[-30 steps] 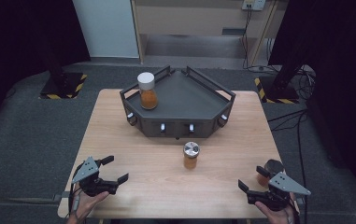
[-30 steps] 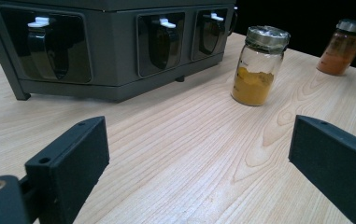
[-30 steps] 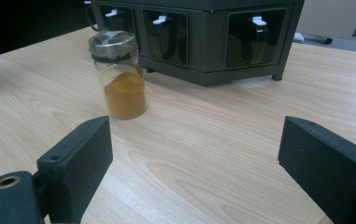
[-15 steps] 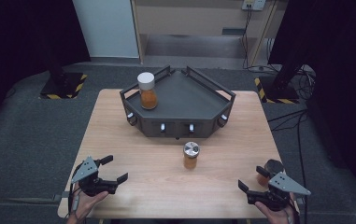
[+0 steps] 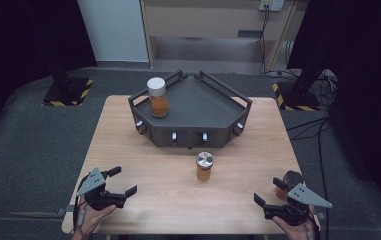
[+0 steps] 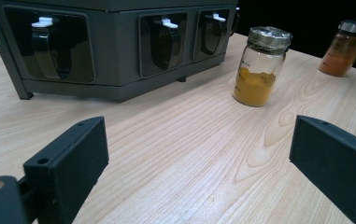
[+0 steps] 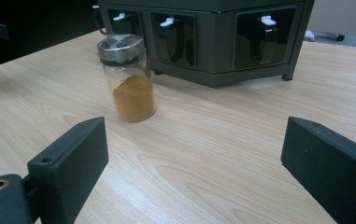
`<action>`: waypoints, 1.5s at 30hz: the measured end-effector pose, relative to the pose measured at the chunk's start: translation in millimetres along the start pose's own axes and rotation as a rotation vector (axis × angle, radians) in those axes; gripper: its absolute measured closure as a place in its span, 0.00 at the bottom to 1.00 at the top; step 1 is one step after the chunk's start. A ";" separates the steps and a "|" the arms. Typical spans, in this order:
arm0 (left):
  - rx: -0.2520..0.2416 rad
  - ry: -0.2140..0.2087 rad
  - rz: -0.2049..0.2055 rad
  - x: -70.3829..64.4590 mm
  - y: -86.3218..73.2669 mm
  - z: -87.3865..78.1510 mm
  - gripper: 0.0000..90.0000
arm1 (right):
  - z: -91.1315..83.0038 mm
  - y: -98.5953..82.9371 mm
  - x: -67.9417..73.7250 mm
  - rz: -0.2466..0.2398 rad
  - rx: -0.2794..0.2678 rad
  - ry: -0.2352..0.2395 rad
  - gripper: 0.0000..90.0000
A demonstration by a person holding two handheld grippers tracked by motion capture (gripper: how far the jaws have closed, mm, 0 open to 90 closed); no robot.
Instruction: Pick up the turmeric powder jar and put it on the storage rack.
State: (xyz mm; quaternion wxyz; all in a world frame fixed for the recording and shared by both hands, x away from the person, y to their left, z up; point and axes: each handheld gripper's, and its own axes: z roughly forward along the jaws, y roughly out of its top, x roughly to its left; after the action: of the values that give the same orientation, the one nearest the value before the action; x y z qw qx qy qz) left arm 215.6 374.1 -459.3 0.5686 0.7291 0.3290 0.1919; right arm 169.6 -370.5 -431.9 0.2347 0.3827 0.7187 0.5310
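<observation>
The small jar (image 5: 204, 166) of yellow-orange powder stands upright on the worktop (image 5: 143, 150), just in front of the dark angular rack (image 5: 193, 107) and well apart from both grippers. Its long axis is vertical, with the metal lid on top. The left gripper (image 5: 120, 181) rests at the near left edge with its jaws spread wide and nothing between them; the jar lies ahead and to its right. The right gripper (image 5: 268, 192) sits at the near right corner, likewise released and empty; the jar lies ahead and to its left. A second jar (image 5: 157, 97) with a white lid stands on the rack's top tray. Judgement: the right gripper appears slightly nearer the small jar; a forward, inward reach would meet it side-on.
</observation>
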 end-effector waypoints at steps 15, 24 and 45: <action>0.001 0.006 -0.020 2.0 -1.2 -1.6 0.04 | 7.3 17.6 1.5 -0.028 0.032 0.030 0.07; 0.003 0.011 -0.022 2.1 -1.5 -2.9 0.04 | 22.7 34.1 3.8 -0.051 0.055 0.067 0.07; 0.011 0.013 -0.017 1.5 -0.8 -2.0 0.05 | 74.7 72.0 12.7 -0.051 0.097 0.132 0.08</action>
State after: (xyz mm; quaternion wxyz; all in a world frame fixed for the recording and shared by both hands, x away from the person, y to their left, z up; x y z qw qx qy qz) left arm 215.2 376.6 -459.6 0.5640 0.7282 0.3399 0.1901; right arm 239.2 -306.5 -387.4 0.1814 0.3393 0.7670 0.5134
